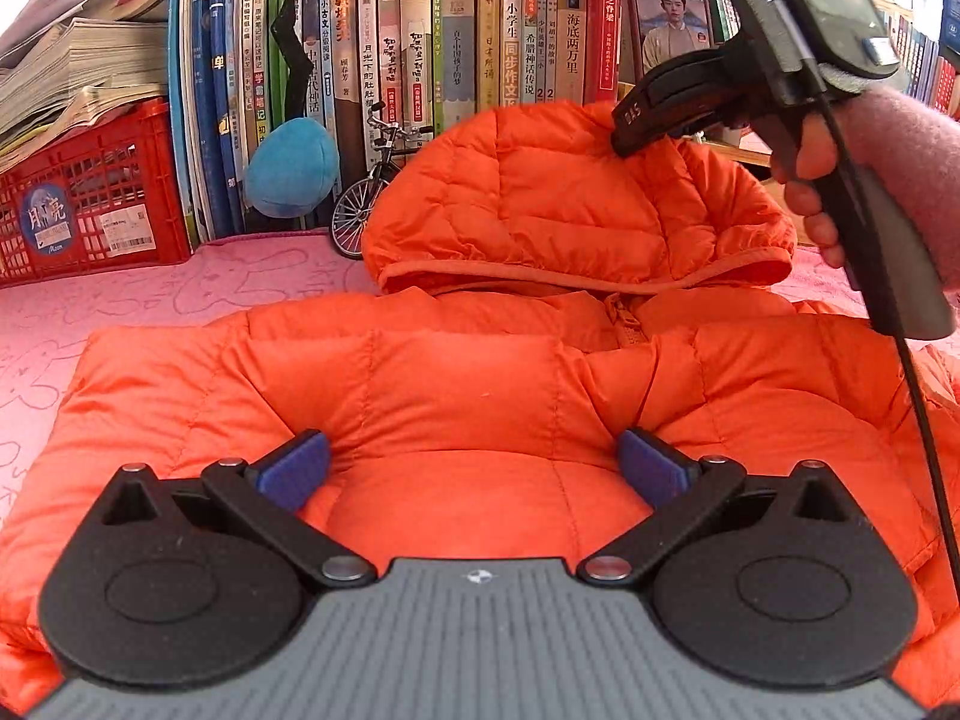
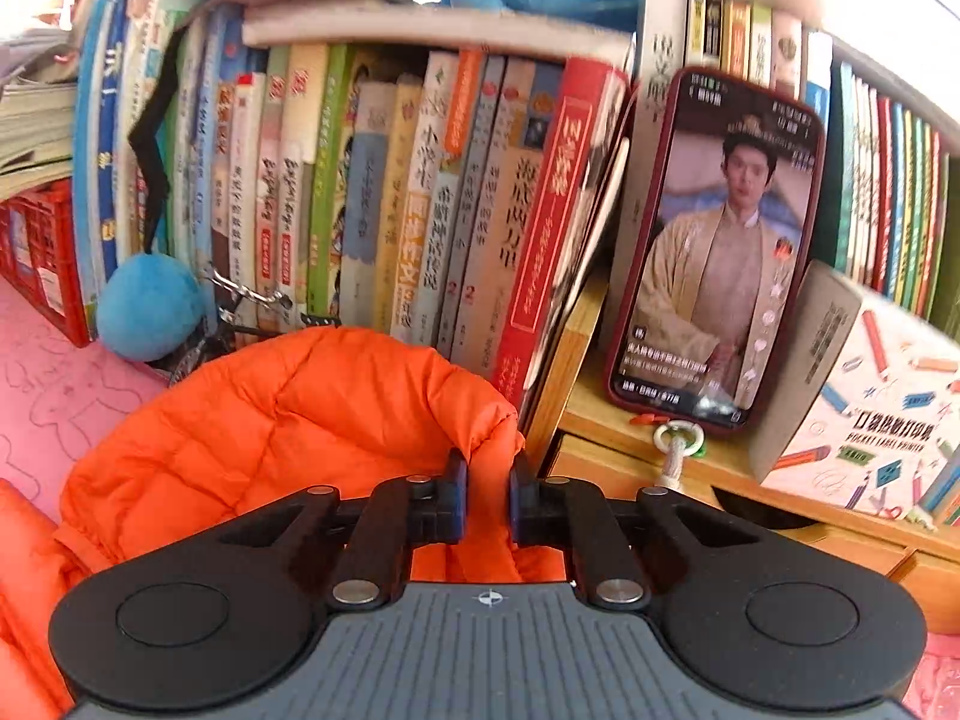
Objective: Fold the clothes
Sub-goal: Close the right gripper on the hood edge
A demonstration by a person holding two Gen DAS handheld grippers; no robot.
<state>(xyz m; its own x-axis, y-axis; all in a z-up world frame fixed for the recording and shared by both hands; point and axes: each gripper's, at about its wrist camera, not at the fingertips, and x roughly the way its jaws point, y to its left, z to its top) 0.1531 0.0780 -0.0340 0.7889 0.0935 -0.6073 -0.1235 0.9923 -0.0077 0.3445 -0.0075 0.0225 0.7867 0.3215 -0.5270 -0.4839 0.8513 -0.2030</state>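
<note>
1. Orange jacket [image 1: 468,396] lies flat on the pink mat [image 1: 150,294], hood [image 1: 558,204] toward the books [image 1: 420,30].
2. Left gripper [image 1: 474,468] – fingers spread wide over the jacket's chest.
3. Right gripper [image 2: 487,501] – pinching the hood's top edge, lifting it.

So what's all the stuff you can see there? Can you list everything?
jacket: one, orange, puffy, flat on the pink mat, zip up
hood: one, orange, lifted at its edge
mat: one, pink, under the jacket
books: many, mixed colours, upright in a row behind
crate: one, red, far left, paper stacked on top
plush toy: one, blue, leaning on the books
toy bicycle: one, black, beside the hood
phone: one, red case, screen on, propped on a wooden shelf
box: one, pencil pictures, right of phone
left gripper: jaws open, over the jacket
right gripper: jaws shut on the hood
hand: one, pink sleeve
</note>
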